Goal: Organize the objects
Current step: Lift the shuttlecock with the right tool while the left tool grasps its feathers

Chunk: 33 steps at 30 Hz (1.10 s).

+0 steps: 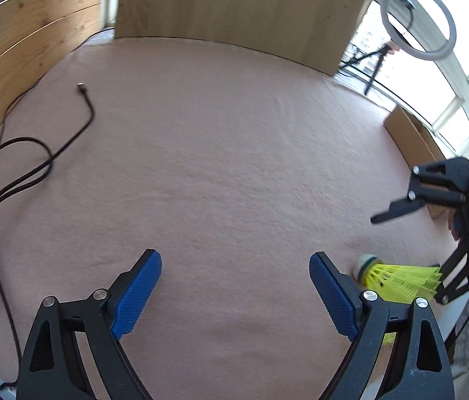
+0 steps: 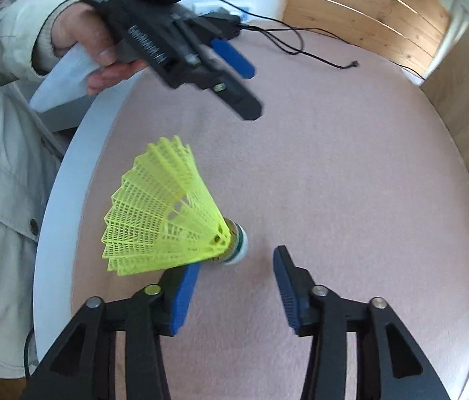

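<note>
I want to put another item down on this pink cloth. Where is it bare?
Bare: the wide middle of the pink cloth, between the black cable and the cardboard box. Crowded: the near edge, around the yellow shuttlecock and both grippers.

Both handheld grippers share one build: left gripper (image 1: 235, 295) and right gripper (image 2: 236, 295) have matte black plastic linkage arms with triangular cut-outs, round silver pivot screws (image 1: 369, 295) at the joints, and ribbed blue rubber finger pads (image 2: 286, 291) on the inner faces. From the right wrist view, the left unit's black body (image 2: 154, 41) carries white lettering along its side, too blurred to read. The person wears a pale beige jacket sleeve (image 2: 11, 36) with a ribbed knit cuff, plus a dark round button (image 2: 33, 225) lower on the jacket front.
</note>
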### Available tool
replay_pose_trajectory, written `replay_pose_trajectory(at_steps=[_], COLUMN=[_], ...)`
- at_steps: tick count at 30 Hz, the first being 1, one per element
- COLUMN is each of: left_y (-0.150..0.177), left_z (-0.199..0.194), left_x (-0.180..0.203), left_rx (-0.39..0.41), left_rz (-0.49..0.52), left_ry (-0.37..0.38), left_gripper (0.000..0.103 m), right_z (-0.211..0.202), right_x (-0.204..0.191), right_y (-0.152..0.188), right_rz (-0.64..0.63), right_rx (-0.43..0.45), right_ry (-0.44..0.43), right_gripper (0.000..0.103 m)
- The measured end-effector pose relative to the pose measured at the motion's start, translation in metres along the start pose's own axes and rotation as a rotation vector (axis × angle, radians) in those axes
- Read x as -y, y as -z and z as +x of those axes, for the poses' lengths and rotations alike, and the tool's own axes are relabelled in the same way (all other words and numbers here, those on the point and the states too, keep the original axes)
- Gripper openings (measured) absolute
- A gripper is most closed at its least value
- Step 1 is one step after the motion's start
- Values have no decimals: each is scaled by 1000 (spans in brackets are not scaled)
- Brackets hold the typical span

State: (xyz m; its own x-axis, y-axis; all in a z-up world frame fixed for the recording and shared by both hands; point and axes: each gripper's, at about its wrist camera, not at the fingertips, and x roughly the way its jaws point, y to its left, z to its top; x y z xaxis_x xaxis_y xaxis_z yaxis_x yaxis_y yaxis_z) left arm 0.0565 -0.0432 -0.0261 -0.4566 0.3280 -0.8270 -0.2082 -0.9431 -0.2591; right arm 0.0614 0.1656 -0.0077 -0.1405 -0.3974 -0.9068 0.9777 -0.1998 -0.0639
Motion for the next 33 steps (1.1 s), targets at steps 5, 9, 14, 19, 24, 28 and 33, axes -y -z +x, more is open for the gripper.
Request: replay_pose_trajectory(at_steps=[5, 9, 14, 19, 24, 28, 33], left_y=[10, 24, 49, 65, 59, 52, 56], left_z=[-6, -19, -29, -25, -18, -9, -12], left_x=[22, 17, 38, 71, 71, 62, 61], left_rx=[-36, -65, -122, -115, -53, -35, -21], left_rz=[124, 156, 318, 379, 277, 244, 242], left_ry=[37, 59, 121, 133, 98, 63, 63], left_gripper=[93, 93, 93, 92, 87, 71, 52], right_z=[-5, -12, -23, -15, -18, -10, -8], right_x=[-16, -40, -82, -90, -84, -66, -59], right_y=[23, 36, 41, 29, 27, 22, 19], right_rz=[177, 340, 472, 622, 693, 730, 736], right_rx=[-67, -33, 43, 79, 107, 109, 121], right_ry=[110, 124, 61, 111, 249, 289, 284], right_gripper=[53, 53, 53, 53, 53, 53, 46])
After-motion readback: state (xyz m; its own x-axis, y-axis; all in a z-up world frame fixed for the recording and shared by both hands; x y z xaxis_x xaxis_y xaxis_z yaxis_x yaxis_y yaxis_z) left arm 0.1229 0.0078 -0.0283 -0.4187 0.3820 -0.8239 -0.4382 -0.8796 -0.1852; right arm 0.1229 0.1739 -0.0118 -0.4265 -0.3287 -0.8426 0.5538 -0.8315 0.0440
